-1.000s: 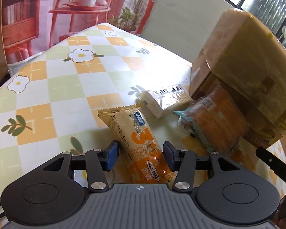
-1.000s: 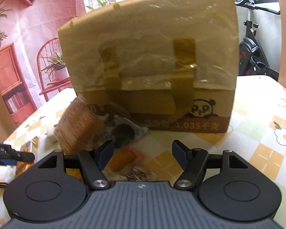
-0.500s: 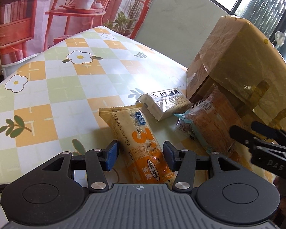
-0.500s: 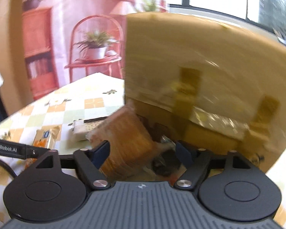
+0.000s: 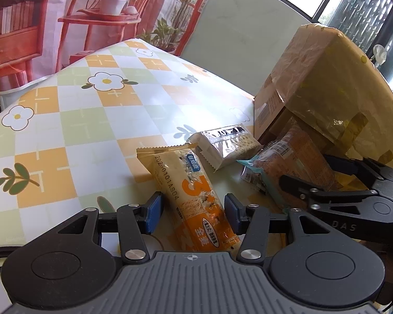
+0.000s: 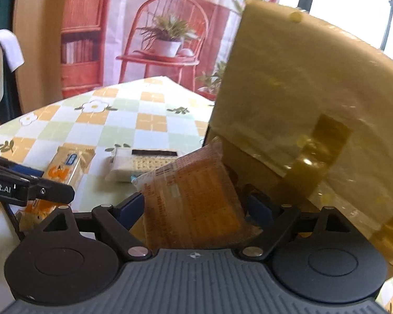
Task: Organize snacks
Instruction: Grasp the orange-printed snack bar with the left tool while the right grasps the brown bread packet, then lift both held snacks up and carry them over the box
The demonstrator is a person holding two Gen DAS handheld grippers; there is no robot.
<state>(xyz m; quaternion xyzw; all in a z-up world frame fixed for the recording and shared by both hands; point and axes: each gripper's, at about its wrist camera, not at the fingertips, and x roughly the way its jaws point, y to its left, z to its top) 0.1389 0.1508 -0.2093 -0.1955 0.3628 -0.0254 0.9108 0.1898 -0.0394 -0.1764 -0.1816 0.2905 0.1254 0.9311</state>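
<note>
The left gripper [image 5: 192,209] straddles the orange cracker bar [image 5: 194,196] lying on the checked tablecloth [image 5: 91,120], its blue pads just clear of the wrapper — parted, not pinching. The right gripper [image 6: 196,209] is spreading its jaws around the brown-orange snack packet [image 6: 194,198], which leans against the taped cardboard box [image 6: 301,91] — pads not pressing. A silver cracker pack [image 5: 226,145] lies between bar and box

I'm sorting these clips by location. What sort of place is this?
Probably a home dining corner, or a room staged as one: a table with a flowered checked tablecloth, a printed backdrop showing shelves and potted plants, and barred windows letting in daylight.
</note>
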